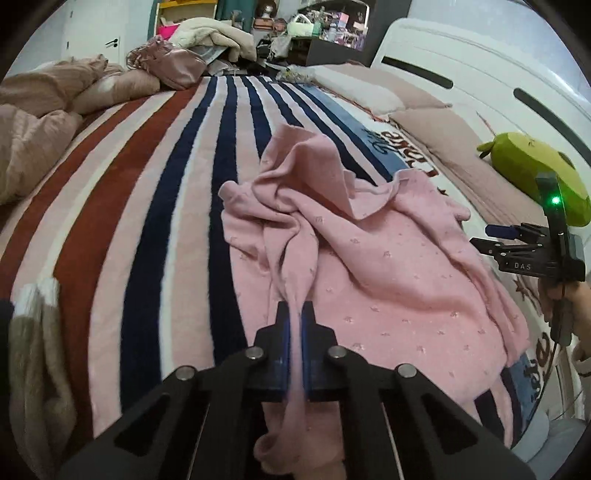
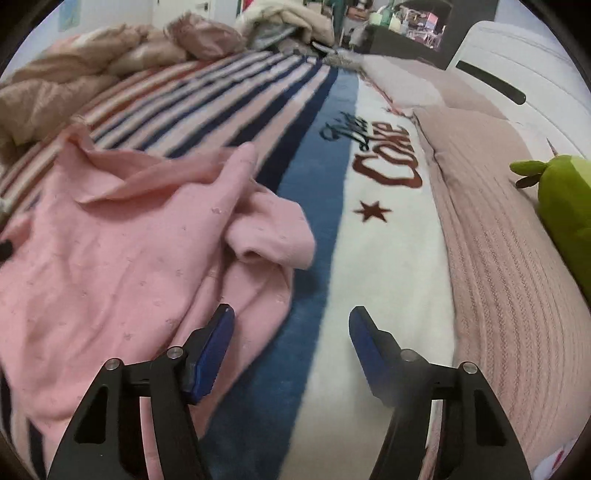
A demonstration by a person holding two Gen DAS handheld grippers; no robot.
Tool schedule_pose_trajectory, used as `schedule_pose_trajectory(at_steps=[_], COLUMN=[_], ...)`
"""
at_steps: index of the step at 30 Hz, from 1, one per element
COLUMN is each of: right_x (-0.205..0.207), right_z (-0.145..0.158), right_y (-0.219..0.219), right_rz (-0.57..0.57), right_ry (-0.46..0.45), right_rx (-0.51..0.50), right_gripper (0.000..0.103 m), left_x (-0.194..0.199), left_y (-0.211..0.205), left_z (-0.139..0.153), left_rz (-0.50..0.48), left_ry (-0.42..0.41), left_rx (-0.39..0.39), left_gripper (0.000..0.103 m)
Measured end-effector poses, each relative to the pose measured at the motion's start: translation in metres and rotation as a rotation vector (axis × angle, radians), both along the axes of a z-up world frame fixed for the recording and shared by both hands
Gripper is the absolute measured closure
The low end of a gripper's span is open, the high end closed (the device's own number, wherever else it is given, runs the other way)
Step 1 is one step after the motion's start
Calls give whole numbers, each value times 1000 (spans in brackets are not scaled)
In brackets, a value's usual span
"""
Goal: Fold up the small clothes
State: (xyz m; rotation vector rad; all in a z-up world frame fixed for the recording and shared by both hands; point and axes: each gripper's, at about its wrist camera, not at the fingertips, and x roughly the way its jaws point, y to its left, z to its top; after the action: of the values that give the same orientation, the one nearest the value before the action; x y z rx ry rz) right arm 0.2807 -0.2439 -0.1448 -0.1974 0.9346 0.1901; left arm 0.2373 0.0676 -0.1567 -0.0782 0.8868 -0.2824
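my left gripper (image 1: 294, 314) has its fingers pinched tight on a thin ridge of the pink garment (image 1: 369, 266), near its closer edge, so the cloth runs up between the blue pads and a bunched end hangs below them. i judge this hold is there to anchor one corner or hem, so the piece can be stretched flat before any fold is made. the garment lies crumpled on the striped blanket (image 1: 147, 192) that covers the bed, with a flap turned over at its far side and a sleeve-like tube rumpled at its right edge.

my right gripper (image 2: 291, 321) hangs above the garment's right border with its fingers standing apart and nothing between them; the left finger is over pink cloth, the right one over the blue and white part of the blanket. that looks to me like a reach for the other edge, to give the cloth a second hold to match the left one.

around the work: a heap of beige bedding (image 1: 44, 122) at the far left, a pinkish ribbed cover (image 2: 498, 258) along the right, a green plush toy (image 2: 561, 206) on it, and a white headboard (image 1: 480, 74) behind. a cluttered shelf (image 1: 328, 33) stands past the bed's far end. nothing lies on the garment itself, but its own tangled folds are the hindrance, and the soft blanket may drag at it.
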Motion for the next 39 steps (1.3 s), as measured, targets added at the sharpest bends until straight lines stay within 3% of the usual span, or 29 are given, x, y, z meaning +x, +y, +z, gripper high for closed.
schedule_pose_trajectory(at_steps=[3, 5, 9, 12, 14, 16, 17, 20, 27, 29, 31, 34, 36, 38, 39], right_x=[-16, -19, -18, -24, -24, -23, -23, -22, -12, -9, -7, -10, -13, -15, -14], right_z=[17, 20, -9, -23, -20, -19, -17, -12, -19, -23, -23, -12, -1, 10, 13], right_y=[16, 39, 80, 89, 83, 74, 68, 49, -10, -20, -24, -28, -24, -12, -4], right_rz=[67, 131, 213, 205, 175, 163, 153, 101, -29, -47, -51, -16, 27, 70, 94], right_ry=[-50, -47, 64, 11, -35, -45, -41, -59, 10, 26, 28, 23, 12, -31, -48], right_rx=[116, 123, -25, -124, -159, -173, -169, -215, -136, -129, -125, -14, 35, 28, 11], right_gripper=[42, 41, 41, 54, 88, 91, 98, 99, 99, 98, 84, 76, 64, 36, 35], left_x=[-8, -10, -22, -33, -40, -47, -49, -53, -48, -48, -48, -46, -44, -41, -37], left_y=[3, 3, 9, 16, 16, 16, 17, 19, 15, 16, 17, 19, 18, 15, 11], left_z=[2, 3, -2, -8, -14, -19, -22, -25, -25, -27, -27, -26, -18, -4, 3], left_rz=[12, 25, 57, 81, 83, 86, 87, 87, 78, 79, 84, 84, 82, 70, 61], left_ry=[-1, -11, -7, 3, 21, 34, 41, 51, 52, 53, 53, 59, 41, -13, -38], left_rx=[-14, -1, 30, 48, 51, 58, 65, 43, 47, 52, 58, 40, 24, 0, -1], left_gripper=[100, 100, 100, 100, 100, 100, 100, 100, 99, 99, 98, 97, 75, 54, 46])
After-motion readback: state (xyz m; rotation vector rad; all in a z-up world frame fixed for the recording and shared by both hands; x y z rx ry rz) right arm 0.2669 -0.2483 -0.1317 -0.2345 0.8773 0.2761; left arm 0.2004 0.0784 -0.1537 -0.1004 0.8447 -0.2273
